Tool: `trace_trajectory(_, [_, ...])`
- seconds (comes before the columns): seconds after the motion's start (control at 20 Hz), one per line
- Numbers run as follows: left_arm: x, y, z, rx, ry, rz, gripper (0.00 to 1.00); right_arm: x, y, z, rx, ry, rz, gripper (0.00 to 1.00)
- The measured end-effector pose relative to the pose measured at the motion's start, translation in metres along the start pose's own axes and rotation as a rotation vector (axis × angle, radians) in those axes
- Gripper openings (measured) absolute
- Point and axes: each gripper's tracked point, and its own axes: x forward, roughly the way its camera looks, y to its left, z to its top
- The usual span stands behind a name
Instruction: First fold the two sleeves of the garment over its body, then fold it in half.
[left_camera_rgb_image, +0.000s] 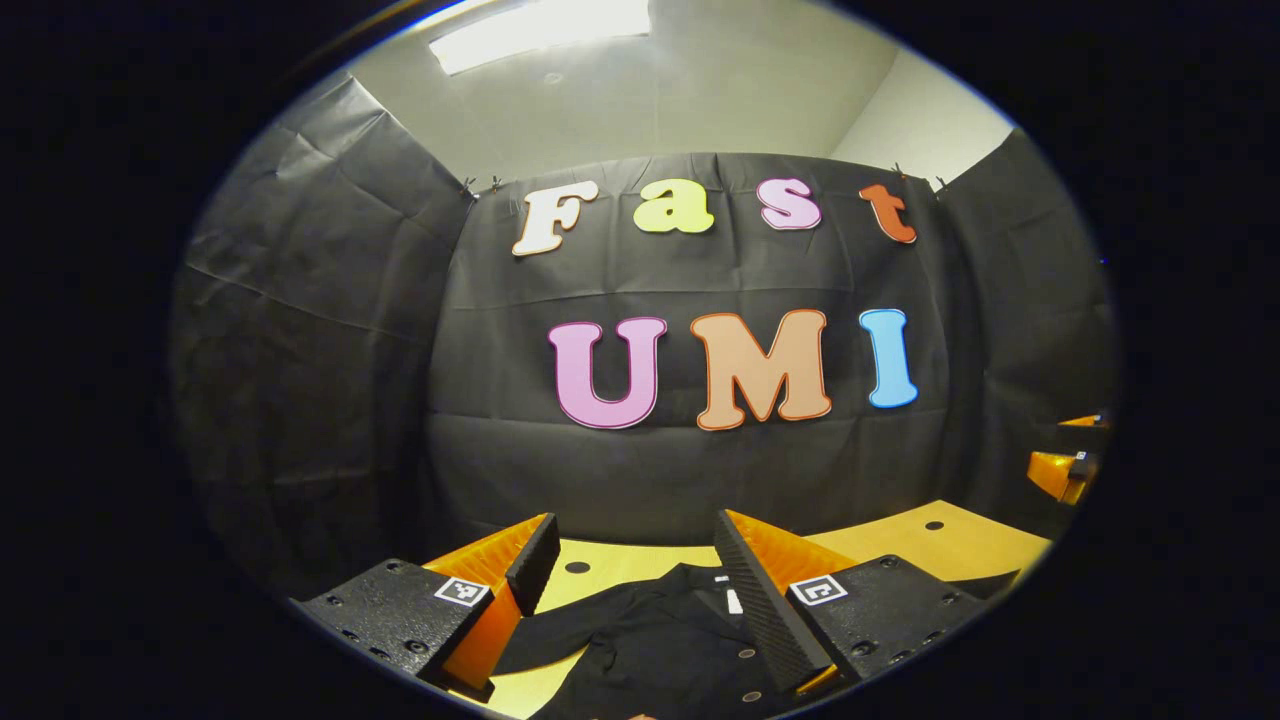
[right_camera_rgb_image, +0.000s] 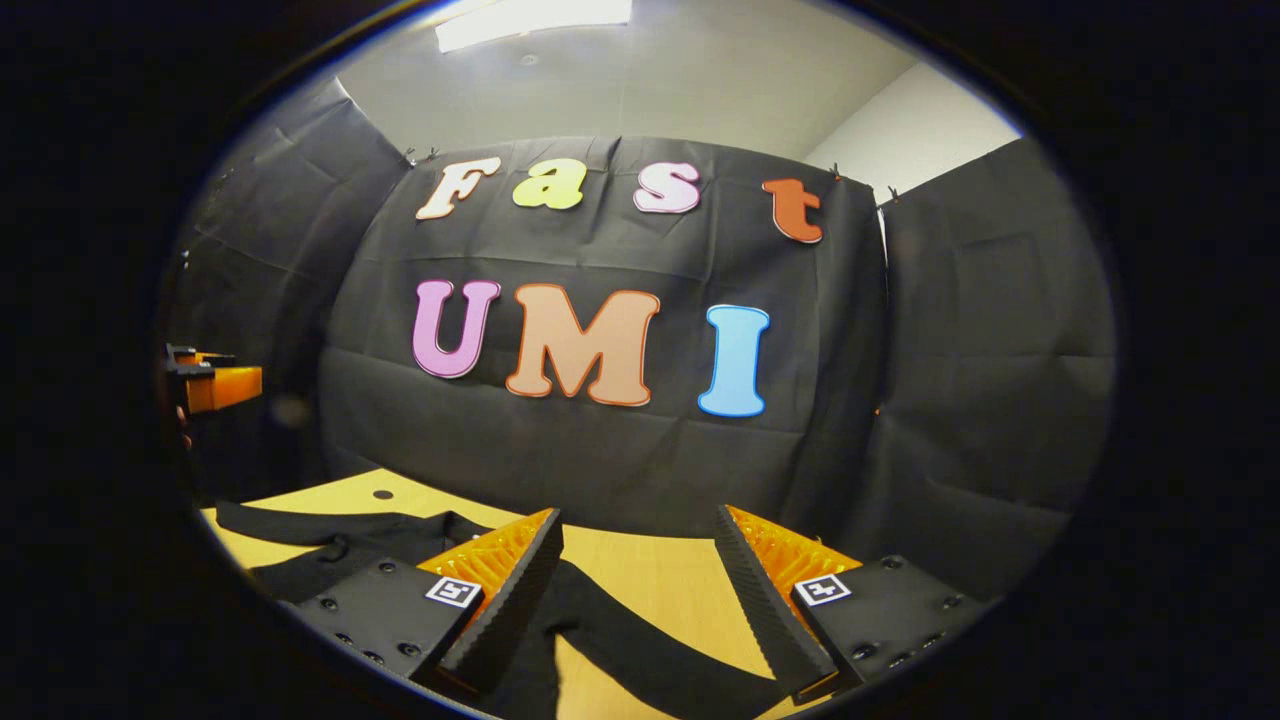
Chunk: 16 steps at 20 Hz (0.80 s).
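- My left gripper (left_camera_rgb_image: 635, 590) has its fingers spread wide, nothing between them; it hangs above the work, so no cloth is held.
- My right gripper (right_camera_rgb_image: 640, 590) is likewise wide apart and empty, raised over the surface, presumably ready for the first sleeve fold.
- In the left gripper view the black garment (left_camera_rgb_image: 650, 640) lies flat at 6 o'clock, its collar end toward 12 o'clock, spread so the sleeves can be reached.
- In the right gripper view one sleeve (right_camera_rgb_image: 640, 640) runs from 9 o'clock out toward 5 o'clock under my fingers, lying clear of the body; I judge it not yet folded.
- The wooden table (right_camera_rgb_image: 650, 565) carries the garment and shows bare at 12 o'clock beyond it.
- My judgement: the task stands at its start, the sleeves extended, neither grasped.
- The other gripper (left_camera_rgb_image: 1065, 470) shows at 3 o'clock in the left gripper view, well apart.
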Motion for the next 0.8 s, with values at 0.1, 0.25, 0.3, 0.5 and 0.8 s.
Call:
trace_trajectory(0.1, [0.002, -0.011, 0.002, 0.010, 0.001, 0.004, 0.92, 0.007, -0.017, -0.017, -0.009, 0.037, 0.001, 0.99])
trace_trajectory(0.25, [0.004, -0.032, 0.006, 0.032, 0.003, 0.014, 0.93, 0.016, -0.044, -0.048, 0.007, 0.111, 0.003, 0.98])
trace_trajectory(0.3, [0.007, -0.039, 0.007, 0.038, 0.004, 0.016, 0.92, 0.020, -0.054, -0.061, 0.013, 0.143, 0.002, 0.98])
trace_trajectory(0.5, [0.014, -0.067, 0.008, 0.060, 0.012, 0.018, 0.93, 0.026, -0.089, -0.110, 0.000, 0.254, -0.005, 0.98])
trace_trajectory(0.8, [0.018, -0.107, 0.012, 0.090, 0.013, 0.019, 0.93, 0.028, -0.120, -0.177, -0.036, 0.395, 0.022, 0.98])
